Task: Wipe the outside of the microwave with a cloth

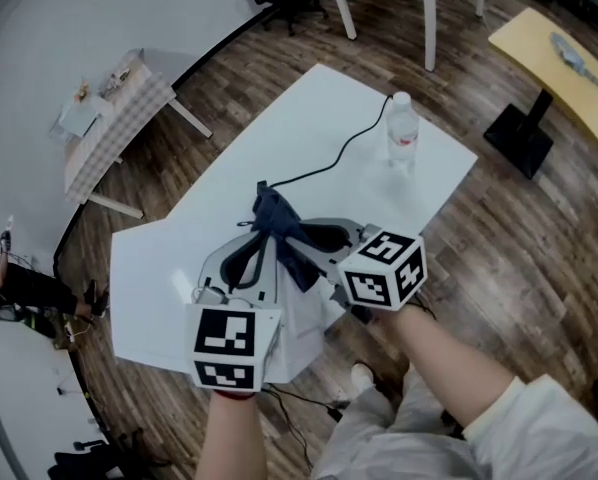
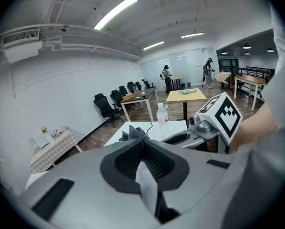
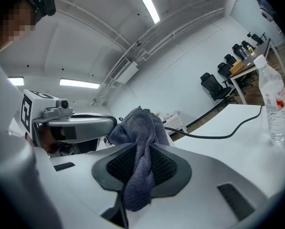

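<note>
A dark blue cloth (image 1: 282, 226) is pinched in my right gripper (image 1: 297, 232), which is shut on it; in the right gripper view the cloth (image 3: 140, 144) bunches above the jaws and hangs down between them. My left gripper (image 1: 260, 232) sits just left of the cloth with its jaws shut and nothing between them (image 2: 142, 146). Both grippers hover close together over the near end of the white table (image 1: 279, 138). Beneath them lies a white boxy surface (image 1: 304, 333), mostly hidden; I cannot tell whether it is the microwave.
A water bottle (image 1: 403, 128) stands at the table's far right, and a black cable (image 1: 339, 158) runs from there toward the grippers. A yellow table (image 1: 559, 63) and a checkered side table (image 1: 114, 118) stand on the wooden floor. People (image 2: 166, 78) stand far off.
</note>
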`<state>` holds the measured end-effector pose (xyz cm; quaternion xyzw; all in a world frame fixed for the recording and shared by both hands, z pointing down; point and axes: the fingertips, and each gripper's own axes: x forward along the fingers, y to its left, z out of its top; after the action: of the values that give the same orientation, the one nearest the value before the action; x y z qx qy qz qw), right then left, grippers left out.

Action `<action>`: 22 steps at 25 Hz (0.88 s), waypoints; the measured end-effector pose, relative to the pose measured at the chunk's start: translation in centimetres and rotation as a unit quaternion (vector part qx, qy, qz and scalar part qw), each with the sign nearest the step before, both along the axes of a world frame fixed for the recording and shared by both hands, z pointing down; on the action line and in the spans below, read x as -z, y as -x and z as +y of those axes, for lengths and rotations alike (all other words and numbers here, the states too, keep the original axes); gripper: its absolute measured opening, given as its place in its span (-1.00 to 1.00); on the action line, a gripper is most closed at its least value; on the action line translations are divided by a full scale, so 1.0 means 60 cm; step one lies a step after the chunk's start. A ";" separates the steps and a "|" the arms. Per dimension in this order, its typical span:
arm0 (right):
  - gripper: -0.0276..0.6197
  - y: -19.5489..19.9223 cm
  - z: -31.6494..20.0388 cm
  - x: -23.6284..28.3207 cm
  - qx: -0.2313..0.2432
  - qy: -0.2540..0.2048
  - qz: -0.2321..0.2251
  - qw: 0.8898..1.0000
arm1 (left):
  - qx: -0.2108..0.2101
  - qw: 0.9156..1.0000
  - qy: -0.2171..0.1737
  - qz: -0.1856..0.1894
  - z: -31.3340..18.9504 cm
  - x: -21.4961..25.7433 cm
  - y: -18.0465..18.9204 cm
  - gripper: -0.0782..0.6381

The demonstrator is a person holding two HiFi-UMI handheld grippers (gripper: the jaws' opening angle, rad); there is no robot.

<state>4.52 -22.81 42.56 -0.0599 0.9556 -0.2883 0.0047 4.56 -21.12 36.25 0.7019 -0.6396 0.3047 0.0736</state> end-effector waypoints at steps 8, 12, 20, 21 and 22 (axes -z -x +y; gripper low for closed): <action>-0.61 0.001 0.021 0.001 0.060 0.018 -0.012 0.998 | -0.012 1.000 0.018 0.022 0.006 -0.006 -0.017 -0.76; -0.61 0.002 0.027 0.009 0.072 0.029 -0.012 0.997 | -0.023 0.999 0.029 0.028 0.005 -0.001 -0.023 -0.76; -0.61 -0.026 0.107 -0.018 0.076 0.028 -0.017 0.997 | -0.050 0.997 0.051 0.021 0.064 -0.036 -0.057 -0.76; -0.61 -0.030 0.115 -0.020 0.072 0.033 -0.021 0.997 | -0.052 0.997 0.053 0.019 0.070 -0.038 -0.061 -0.76; -0.61 -0.033 0.121 -0.021 0.067 0.038 -0.025 0.997 | -0.053 0.997 0.056 0.017 0.075 -0.038 -0.064 -0.76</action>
<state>6.52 -15.53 43.82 0.0111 0.9454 -0.3256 0.0067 8.42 -16.61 38.52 0.7346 -0.5824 0.3310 0.1075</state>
